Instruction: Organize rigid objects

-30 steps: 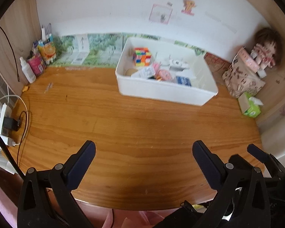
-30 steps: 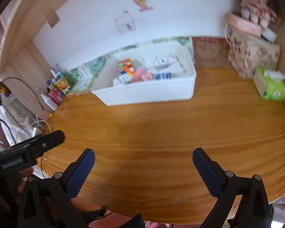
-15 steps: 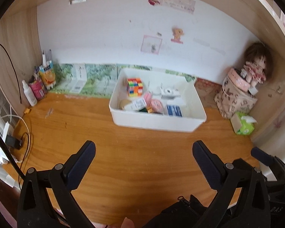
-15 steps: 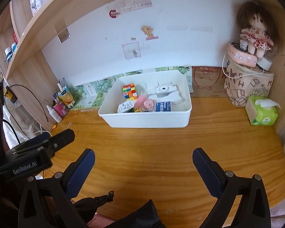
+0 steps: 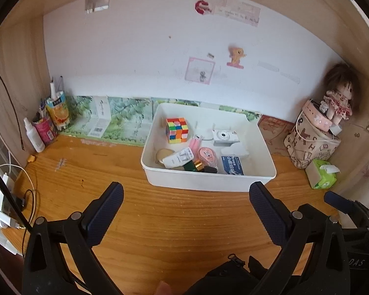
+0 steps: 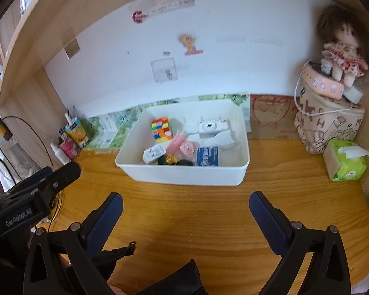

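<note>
A white bin (image 5: 209, 184) (image 6: 184, 175) stands at the back of the wooden desk. In it lie a colourful puzzle cube (image 5: 176, 130) (image 6: 161, 129), a white toy camera (image 5: 224, 136) (image 6: 211, 127), a white remote (image 5: 178, 157), a pink round case (image 5: 207, 154) (image 6: 187, 147), a blue box (image 5: 231, 165) (image 6: 207, 156) and small dark bottles. My left gripper (image 5: 184, 204) is open and empty above the desk's front. My right gripper (image 6: 183, 205) is open and empty, to the right of the left one.
Bottles and a juice carton (image 5: 57, 111) stand at the back left. A power strip with cables (image 5: 5, 204) lies at the left edge. A patterned bag with a doll (image 5: 337, 103) on it and a green tissue pack (image 5: 323, 174) stand at the right.
Both grippers have pulled back and risen from the desk, so the bin looks smaller and farther. Both stay open and empty.
</note>
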`<state>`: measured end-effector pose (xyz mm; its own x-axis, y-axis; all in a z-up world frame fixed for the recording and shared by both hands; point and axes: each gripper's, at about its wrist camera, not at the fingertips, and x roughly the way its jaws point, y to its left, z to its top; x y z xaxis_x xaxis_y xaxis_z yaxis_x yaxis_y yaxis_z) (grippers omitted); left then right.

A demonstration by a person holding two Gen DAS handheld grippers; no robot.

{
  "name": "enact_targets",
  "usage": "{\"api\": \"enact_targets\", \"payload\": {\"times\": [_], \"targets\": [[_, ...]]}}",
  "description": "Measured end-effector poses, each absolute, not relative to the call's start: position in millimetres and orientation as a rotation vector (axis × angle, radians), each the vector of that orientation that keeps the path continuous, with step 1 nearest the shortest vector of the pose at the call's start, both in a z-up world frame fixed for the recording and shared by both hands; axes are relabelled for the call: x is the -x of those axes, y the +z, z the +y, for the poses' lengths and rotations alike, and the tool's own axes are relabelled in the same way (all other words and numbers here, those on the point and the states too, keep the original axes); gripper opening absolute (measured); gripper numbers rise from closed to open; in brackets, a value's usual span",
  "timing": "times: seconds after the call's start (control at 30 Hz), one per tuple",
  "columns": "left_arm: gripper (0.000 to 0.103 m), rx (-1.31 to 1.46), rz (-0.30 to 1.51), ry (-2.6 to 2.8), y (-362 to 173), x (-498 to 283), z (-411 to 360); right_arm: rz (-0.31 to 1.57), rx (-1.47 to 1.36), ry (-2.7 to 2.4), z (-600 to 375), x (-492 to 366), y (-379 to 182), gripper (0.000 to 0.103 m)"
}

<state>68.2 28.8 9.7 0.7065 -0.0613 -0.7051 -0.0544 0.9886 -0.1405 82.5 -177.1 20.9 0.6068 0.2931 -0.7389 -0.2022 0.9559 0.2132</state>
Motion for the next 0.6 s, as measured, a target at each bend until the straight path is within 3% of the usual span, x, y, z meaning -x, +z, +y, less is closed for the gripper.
{"api": "enact_targets", "payload": {"times": [0.6], "targets": [[0.102,0.126,0.804,-0.076,5.6,-74.0,19.9,0.965,-0.112,0.275,-166.6,-87.1,5.0,0.103]]}}
